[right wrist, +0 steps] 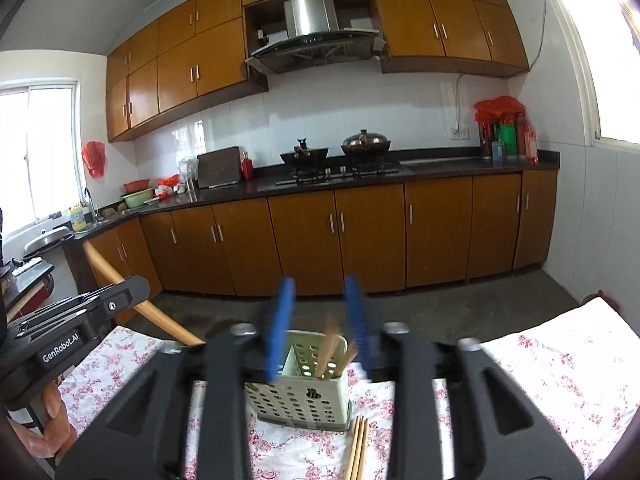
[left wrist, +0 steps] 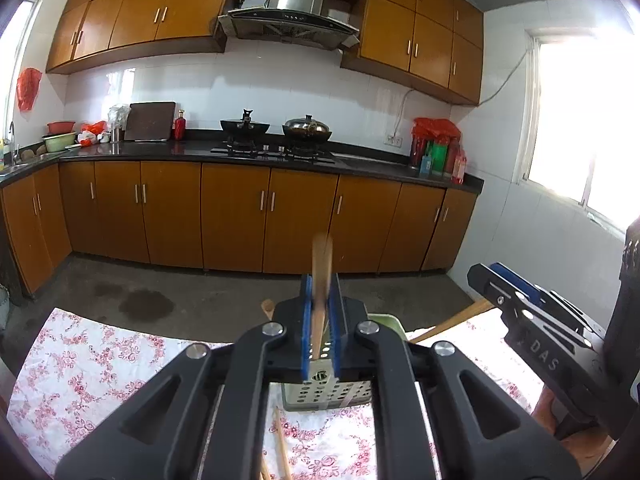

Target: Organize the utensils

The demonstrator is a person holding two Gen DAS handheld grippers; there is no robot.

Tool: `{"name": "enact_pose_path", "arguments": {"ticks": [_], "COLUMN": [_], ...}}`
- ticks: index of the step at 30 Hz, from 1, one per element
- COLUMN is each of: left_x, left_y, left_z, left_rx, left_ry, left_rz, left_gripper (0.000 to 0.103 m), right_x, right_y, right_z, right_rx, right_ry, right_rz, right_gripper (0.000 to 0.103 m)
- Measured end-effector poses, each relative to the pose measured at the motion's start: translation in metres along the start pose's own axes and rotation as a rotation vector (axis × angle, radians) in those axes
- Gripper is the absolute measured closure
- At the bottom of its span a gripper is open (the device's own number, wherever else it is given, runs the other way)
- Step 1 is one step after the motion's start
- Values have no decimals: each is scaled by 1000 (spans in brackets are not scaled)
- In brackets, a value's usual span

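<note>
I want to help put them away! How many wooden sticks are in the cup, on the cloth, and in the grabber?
Standing chopsticks in the green holder: 2
Loose chopsticks lying on the floral cloth: 3, as far as the picture's edge shows
Held chopstick in the left gripper: 1
Total: 6

Black hand-held gripper (left wrist: 321,312) with blue pads (left wrist: 307,320) (silver screws), "GenRobot.AI" lettering.

You have one perforated utensil holder (right wrist: 304,384) with two chopsticks (right wrist: 329,350) standing inside, three chopsticks (right wrist: 358,448) on the tablecloth, two pots (right wrist: 366,143) on the counter.
</note>
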State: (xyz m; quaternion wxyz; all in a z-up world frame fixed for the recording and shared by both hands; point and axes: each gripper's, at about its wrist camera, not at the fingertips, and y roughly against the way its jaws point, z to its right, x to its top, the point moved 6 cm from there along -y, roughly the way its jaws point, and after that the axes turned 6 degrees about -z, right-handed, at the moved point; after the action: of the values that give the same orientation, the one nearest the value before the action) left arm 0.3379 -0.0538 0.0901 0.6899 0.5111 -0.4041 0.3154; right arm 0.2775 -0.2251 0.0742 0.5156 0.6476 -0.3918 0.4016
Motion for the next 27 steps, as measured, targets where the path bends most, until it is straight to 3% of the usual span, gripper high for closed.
{"name": "enact_pose_path", "arguments": {"ticks": [7, 10, 12, 14, 16, 17, 19, 23, 27], "left_x": [0, -19, -42, -75, -109, -129, -161, -205, -227], "left_y": [54, 78, 83, 76, 64, 55, 45, 31, 23], "left_z": [-12, -26, -37, -52, -65, -73, -84, -91, -87], "left_rx": [0, 49, 94, 146, 162, 167, 165, 150, 123], "left_ry": [21, 13, 5, 3, 19, 37, 70, 113, 130], "left_rz": [90, 88, 51, -28, -119, -177, -257, -363, -421], "left_gripper": [80, 77, 74, 74, 74, 74, 75, 77, 79], "right_x": [9, -9, -35, -69, -122, -139, -180, -214, -226], "right_y": [49, 70, 69, 54, 28, 20, 2, -15, -23], "right_z": [10, 22, 32, 42, 50, 52, 50, 41, 36], "right_rx": [-17, -51, -72, -83, -75, -62, -23, -13, -20], "right_ry": [-26, -32, -41, -54, -83, -99, -131, -117, -105], "right_rz": [87, 79, 9, -116, -298, -360, -494, -585, -624], "right_gripper": [68, 68, 68, 69, 76, 83, 87, 88, 90]}}
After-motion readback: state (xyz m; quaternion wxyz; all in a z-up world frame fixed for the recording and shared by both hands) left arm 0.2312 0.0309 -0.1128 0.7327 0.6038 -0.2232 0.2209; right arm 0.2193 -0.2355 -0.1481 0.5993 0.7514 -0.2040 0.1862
